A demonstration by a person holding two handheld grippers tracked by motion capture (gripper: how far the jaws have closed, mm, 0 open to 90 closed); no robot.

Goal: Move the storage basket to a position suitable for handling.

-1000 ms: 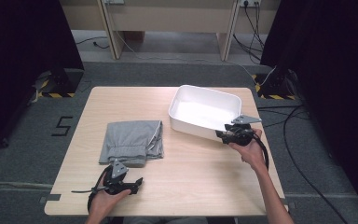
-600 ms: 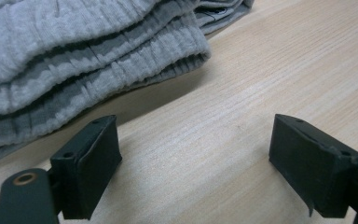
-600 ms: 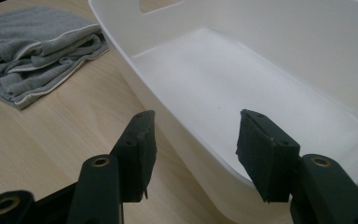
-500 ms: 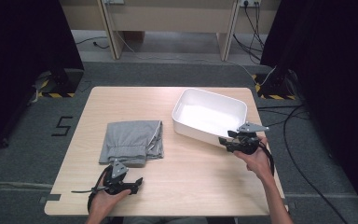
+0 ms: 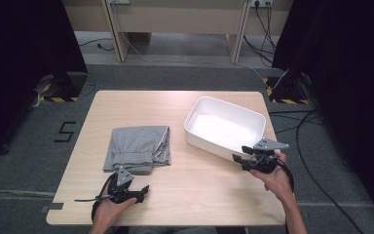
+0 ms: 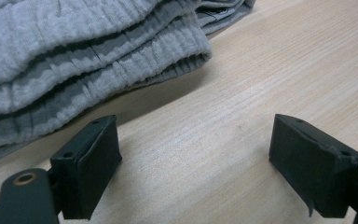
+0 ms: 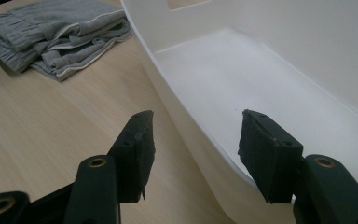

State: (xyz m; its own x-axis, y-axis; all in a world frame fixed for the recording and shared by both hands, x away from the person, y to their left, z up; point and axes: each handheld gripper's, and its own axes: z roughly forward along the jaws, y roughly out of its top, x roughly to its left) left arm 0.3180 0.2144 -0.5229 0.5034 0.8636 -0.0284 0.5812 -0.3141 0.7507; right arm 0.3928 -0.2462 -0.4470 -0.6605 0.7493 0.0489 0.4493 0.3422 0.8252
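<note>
My right tongs (image 5: 241,160) sit at the near rim of the white tub (image 5: 224,127), which stands tilted across the right half of the table (image 5: 126,105). In the right gripper view the jaws straddle the tub's wall: one pad outside over the wood, the other inside above the white floor. A gap shows on either side of the wall, so the pads do not press it; jaws about half spread, nothing gripped. My right hand (image 5: 272,174) holds the tool low, pointing left along the rim.

Tub is empty inside, a cut-out handle visible at its far wall (image 7: 186,3).

Folded grey garment (image 5: 139,148) lies left of centre on the table, well apart from the tub, ribbed waistband toward me.

My left tongs (image 5: 143,191) rest on the wood near the front edge, just short of the garment's near hem. In the left gripper view the jaws stand wide, bare tabletop between them, the ribbed grey cloth (image 6: 88,60) just beyond the pads and not touched. Left hand (image 5: 108,208) wraps the handle.
</note>
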